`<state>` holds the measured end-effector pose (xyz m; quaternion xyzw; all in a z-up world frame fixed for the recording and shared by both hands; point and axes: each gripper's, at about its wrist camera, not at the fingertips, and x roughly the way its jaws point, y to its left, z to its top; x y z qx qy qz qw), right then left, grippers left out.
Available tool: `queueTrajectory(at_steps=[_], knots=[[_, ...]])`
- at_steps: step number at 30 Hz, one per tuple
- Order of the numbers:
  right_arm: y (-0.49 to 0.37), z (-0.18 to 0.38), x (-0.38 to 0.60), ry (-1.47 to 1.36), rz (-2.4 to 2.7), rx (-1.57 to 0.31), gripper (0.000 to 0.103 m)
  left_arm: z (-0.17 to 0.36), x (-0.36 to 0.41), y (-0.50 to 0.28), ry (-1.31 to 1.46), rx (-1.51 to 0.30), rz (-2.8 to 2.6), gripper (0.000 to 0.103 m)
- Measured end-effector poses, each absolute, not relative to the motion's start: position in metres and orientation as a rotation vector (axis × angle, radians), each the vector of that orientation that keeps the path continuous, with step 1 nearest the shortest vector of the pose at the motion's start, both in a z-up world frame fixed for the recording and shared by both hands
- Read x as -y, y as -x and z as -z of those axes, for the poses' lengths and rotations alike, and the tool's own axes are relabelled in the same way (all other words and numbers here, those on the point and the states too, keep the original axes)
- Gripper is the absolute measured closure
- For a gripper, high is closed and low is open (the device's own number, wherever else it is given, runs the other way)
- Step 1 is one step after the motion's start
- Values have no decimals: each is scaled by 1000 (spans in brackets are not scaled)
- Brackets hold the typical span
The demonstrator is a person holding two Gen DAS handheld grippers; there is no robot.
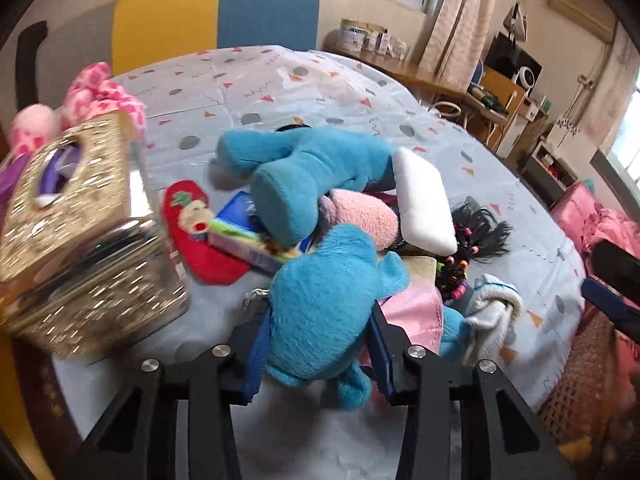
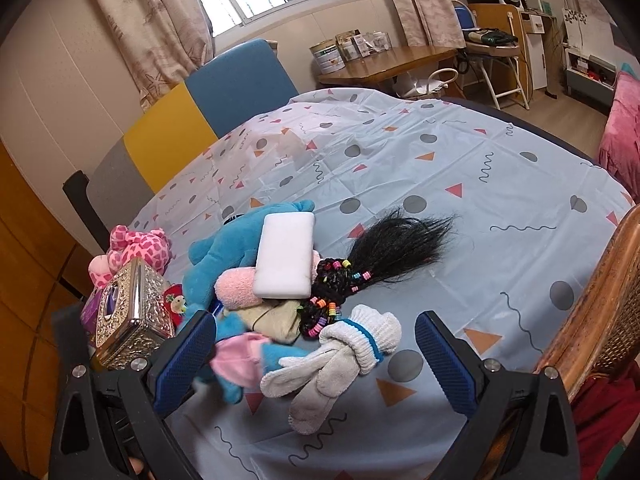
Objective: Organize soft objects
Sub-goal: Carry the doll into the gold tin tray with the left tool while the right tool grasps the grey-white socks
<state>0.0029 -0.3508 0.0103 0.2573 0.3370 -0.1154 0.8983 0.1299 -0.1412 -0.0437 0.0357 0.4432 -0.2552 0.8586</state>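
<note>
Now left claw pinches blue plush toy; right claw gapes.

Left gripper: plush toy sits between the jaws, pads pressed against both its sides. Ahead of the jaws, a second plush lies across the heap; sponge block on top, ahead-right. Tissue box to the left; sock between box and heap.

Right gripper: jaws apart over the table. Gloves lie between them. Beaded hairpiece just ahead. Heap ahead-left, touching the left jaw.
</note>
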Motion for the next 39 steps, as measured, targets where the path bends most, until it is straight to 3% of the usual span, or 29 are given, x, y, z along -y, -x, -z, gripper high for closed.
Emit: queueTrajectory(at_steps=[18, 26, 30, 32, 36, 39], knots=[[-20, -4, 346, -532, 264, -847, 10, -22, 8, -61, 71, -762, 440, 58], [-54, 30, 322, -442, 365, -1069, 10, -34, -74, -55, 170, -722, 299, 56], [-72, 54, 319, -431, 423, -1174, 21, -29, -119, -54, 222, -728, 182, 56], [-78, 61, 317, -420, 420, -1206, 32, -22, -139, -58, 248, -742, 128, 55], [-84, 74, 309, -407, 381, -1251, 73, -6, -168, -65, 289, -775, 20, 53], [-85, 75, 303, -364, 387, -1238, 74, 4, -177, -76, 302, -800, -21, 52]])
